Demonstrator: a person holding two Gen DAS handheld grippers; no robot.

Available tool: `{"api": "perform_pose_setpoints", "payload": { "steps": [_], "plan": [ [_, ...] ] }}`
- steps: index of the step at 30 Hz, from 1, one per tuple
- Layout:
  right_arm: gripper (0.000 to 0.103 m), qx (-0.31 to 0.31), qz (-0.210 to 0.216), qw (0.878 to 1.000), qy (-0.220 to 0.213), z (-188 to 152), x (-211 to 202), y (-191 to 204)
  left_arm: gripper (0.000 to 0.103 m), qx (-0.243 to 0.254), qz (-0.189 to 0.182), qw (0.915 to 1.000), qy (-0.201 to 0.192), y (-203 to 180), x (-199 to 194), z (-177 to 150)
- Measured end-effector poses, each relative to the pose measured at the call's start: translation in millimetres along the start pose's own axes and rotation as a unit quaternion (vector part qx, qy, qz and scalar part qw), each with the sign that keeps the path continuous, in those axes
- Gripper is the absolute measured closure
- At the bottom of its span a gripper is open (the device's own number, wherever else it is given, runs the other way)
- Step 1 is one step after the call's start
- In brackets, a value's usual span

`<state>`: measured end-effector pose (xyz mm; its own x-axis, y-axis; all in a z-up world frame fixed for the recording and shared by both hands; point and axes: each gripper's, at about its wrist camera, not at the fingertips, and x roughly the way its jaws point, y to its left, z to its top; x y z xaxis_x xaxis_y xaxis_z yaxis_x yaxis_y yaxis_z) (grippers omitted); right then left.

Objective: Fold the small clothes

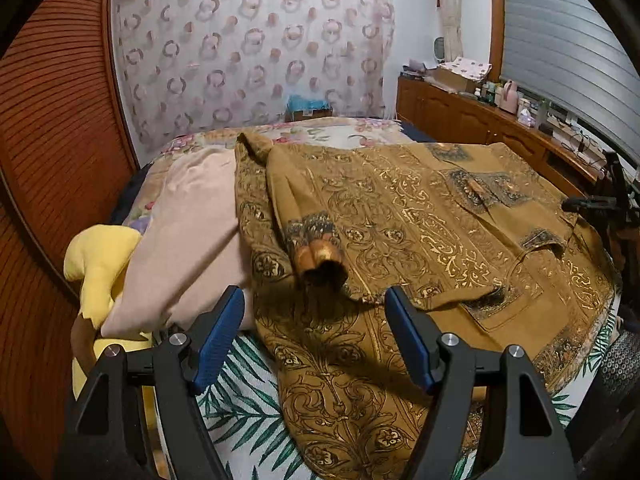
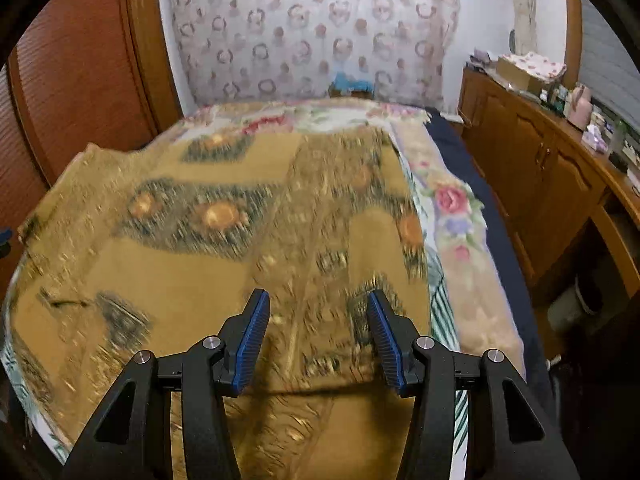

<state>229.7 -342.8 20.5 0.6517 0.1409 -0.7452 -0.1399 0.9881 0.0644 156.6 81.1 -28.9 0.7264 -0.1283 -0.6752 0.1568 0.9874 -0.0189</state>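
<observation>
A mustard-brown shirt with gold scroll print [image 1: 400,232] lies spread on the bed, one sleeve [image 1: 320,264] folded over its middle. It fills the right wrist view [image 2: 224,240], blurred there. My left gripper [image 1: 316,300] is open and empty, just above the shirt's near left part. My right gripper [image 2: 318,300] is open and empty, above the shirt's near right part. The other gripper shows as a dark shape at the right edge of the left wrist view [image 1: 600,204].
A pink garment [image 1: 188,232] and a yellow one [image 1: 100,264] lie left of the shirt. The bed carries a palm-leaf sheet [image 1: 240,400] and a floral blanket [image 2: 452,208]. A wooden sideboard [image 2: 540,168] runs along the right, a wooden wardrobe [image 1: 52,120] on the left.
</observation>
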Motion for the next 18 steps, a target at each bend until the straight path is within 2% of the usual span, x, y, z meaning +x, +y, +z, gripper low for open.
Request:
{"api": "perform_pose_setpoints", "payload": {
  "steps": [4, 15, 17, 18],
  "plan": [
    [0.050, 0.010, -0.001, 1.000, 0.014, 8.6, 2.8, -9.2, 0.030, -0.006, -0.006, 1.0000, 0.000, -1.8, 4.6, 3.0],
    [0.050, -0.006, -0.020, 1.000, 0.002, 17.4, -11.4, -9.3, 0.030, -0.014, 0.003, 0.9999, -0.005, -8.7, 13.4, 14.2],
    [0.050, -0.009, -0.023, 1.000, 0.002, 10.6, -14.6, -3.4, 0.030, -0.021, 0.006, 0.9997, -0.007, -7.2, 15.2, 18.2],
    [0.050, -0.010, -0.024, 1.000, 0.003, 12.0, -15.8, -3.5, 0.035, -0.023, 0.006, 0.9997, -0.007, -6.6, 16.4, 19.5]
  ]
}}
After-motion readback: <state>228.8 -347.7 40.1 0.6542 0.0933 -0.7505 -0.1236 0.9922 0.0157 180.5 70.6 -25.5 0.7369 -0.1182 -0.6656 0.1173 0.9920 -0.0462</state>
